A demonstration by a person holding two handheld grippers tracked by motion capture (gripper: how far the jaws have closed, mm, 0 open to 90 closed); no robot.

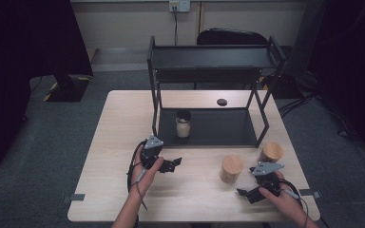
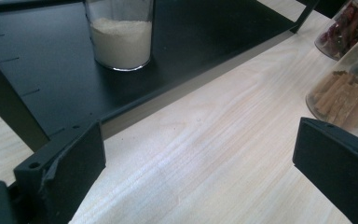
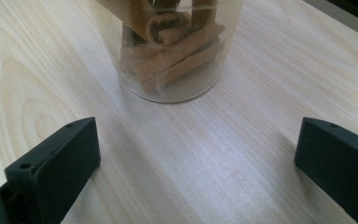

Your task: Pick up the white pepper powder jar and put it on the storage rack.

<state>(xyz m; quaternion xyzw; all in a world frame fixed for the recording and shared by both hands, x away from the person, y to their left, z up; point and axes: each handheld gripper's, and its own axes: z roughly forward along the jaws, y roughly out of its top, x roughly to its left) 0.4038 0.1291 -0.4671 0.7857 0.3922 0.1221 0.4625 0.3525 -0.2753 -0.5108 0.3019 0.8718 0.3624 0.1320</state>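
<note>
A glass jar of white powder (image 1: 183,124) (image 2: 121,36) stands on the lower shelf of a black rack (image 1: 228,127) (image 2: 42,70). Two wooden-lidded glass jars stand on the table in front of the rack: one holds cinnamon sticks (image 1: 231,168) (image 2: 342,95) (image 3: 173,46), the other red dried pieces (image 1: 271,153) (image 2: 345,28). My left gripper (image 1: 173,164) (image 2: 198,163) is open over bare table, left of the cinnamon jar. My right gripper (image 1: 244,194) (image 3: 196,161) is open just in front of that jar, with nothing between its jaws.
The rack's upper shelf (image 1: 214,57) overhangs the powder jar. A small dark round thing (image 1: 222,101) lies on the table behind the rack. A dark chair (image 1: 232,37) stands beyond the table. The wooden table (image 1: 123,123) has bare room at left and front.
</note>
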